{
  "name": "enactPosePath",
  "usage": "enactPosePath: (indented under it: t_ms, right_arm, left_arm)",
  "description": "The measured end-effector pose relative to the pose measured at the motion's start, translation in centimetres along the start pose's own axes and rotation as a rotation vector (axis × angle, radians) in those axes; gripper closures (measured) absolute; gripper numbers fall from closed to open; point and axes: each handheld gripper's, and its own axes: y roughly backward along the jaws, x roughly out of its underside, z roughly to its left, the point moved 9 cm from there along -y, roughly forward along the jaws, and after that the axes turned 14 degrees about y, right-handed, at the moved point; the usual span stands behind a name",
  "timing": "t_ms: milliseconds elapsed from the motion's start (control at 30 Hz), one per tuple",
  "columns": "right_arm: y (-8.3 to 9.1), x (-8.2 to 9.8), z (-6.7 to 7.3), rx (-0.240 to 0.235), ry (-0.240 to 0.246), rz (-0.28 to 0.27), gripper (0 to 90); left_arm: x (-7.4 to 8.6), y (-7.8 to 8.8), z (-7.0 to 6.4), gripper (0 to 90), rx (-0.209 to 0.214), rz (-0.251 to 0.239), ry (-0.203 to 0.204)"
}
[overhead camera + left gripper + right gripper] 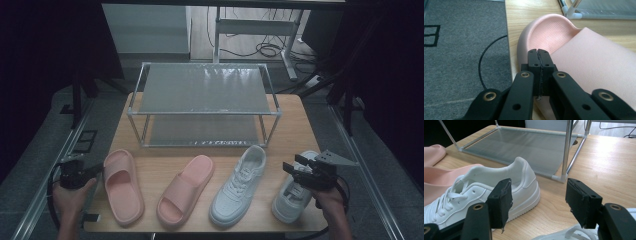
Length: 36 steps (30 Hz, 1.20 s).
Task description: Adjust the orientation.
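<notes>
Two pink slides [122, 185] [186, 190] and two white sneakers [239, 184] [289, 197] lie in a row along the near edge of the wooden table [295, 125]. My left gripper [100, 169] is shut and empty at the table's left edge, its tips over the heel rim of the left slide [554, 32]. My right gripper [294, 164] stands open above the right sneaker, with nothing between its pads. In the right gripper view the other sneaker [486, 187] lies just beyond my right gripper [537, 195].
A two-shelf metal rack [204, 90] stands on the far half of the table, both shelves bare. Grey carpet [461, 50] with a black cable [482, 62] lies left of the table. A desk frame and cables stand behind.
</notes>
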Motion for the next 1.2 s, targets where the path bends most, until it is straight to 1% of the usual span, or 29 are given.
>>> enactPosePath:
  t_ms: [33,133,167,200,233,333,367,400,433,500,667,700,733,767,800,967,1000,1200]
  right_arm:
    - [0.0,0.0,0.0,0.0,0.0,0.0,38.3]
    - [-0.1,0.1,0.1,-0.003,0.0,0.002,38.3]
    - [-0.1,0.1,0.1,-0.003,0.0,0.002,38.3]
    - [-0.2,0.0,0.1,-0.004,0.002,0.003,38.3]
    - [-0.2,0.0,0.1,-0.004,0.002,0.003,38.3]
    - [-0.1,0.0,0.1,-0.005,0.003,0.003,38.3]
    - [-0.1,0.0,0.1,-0.005,0.003,0.003,38.3]
    - [-0.1,0.0,0.1,-0.006,0.003,0.002,38.3]
    - [-0.1,0.0,0.1,-0.006,0.003,0.002,38.3]
    - [-0.1,0.0,0.1,-0.006,0.005,0.001,38.3]
    - [-0.2,0.1,0.2,-0.008,0.005,0.003,38.3]
    - [-0.2,0.1,0.2,-0.008,0.005,0.003,38.3]
    - [-0.2,0.0,0.2,-0.008,0.006,0.003,38.3]
    - [-0.2,0.0,0.2,-0.009,0.008,0.004,38.3]
    - [-0.2,0.0,0.3,-0.01,0.007,0.003,38.3]
    - [-0.1,0.0,0.1,-0.007,0.006,0.003,38.3]
    - [-0.2,0.1,0.1,-0.008,0.005,0.005,38.3]
    - [-0.4,0.1,0.4,-0.014,0.009,0.005,38.3]
  left_arm:
    - [0.0,0.0,0.0,90.0,0.0,0.0,0.0]
    - [-0.1,-0.6,-1.0,90.0,0.016,0.01,-0.015]
    - [-0.1,-0.6,-1.0,90.0,0.016,0.01,-0.015]
    - [-0.2,-1.0,-1.6,90.0,0.026,0.018,-0.026]
    - [-0.2,-1.0,-1.6,90.0,0.026,0.018,-0.026]
    - [-0.3,-1.8,-3.0,90.0,0.047,0.033,-0.05]
    - [-0.3,-1.8,-3.0,90.0,0.047,0.033,-0.05]
    - [-0.3,-2.1,-3.6,90.0,0.056,0.039,-0.059]
    - [-0.3,-2.1,-3.6,90.0,0.056,0.039,-0.059]
    - [-0.4,-2.6,-4.4,90.0,0.071,0.046,-0.065]
    - [-0.6,-3.5,-5.7,90.0,0.09,0.06,-0.081]
    - [-0.6,-3.5,-5.7,90.0,0.09,0.06,-0.081]
    - [-0.7,-3.8,-6.2,90.0,0.094,0.065,-0.093]
    - [-0.7,-3.8,-6.2,90.0,0.094,0.065,-0.093]
    - [-0.7,-4.0,-6.6,90.0,0.099,0.067,-0.098]
    - [-0.8,-4.4,-7.2,90.0,0.104,0.069,-0.103]
    - [-0.7,-4.5,-7.6,90.0,0.11,0.066,-0.106]
    - [-0.7,-4.5,-8.1,90.0,0.114,0.065,-0.119]
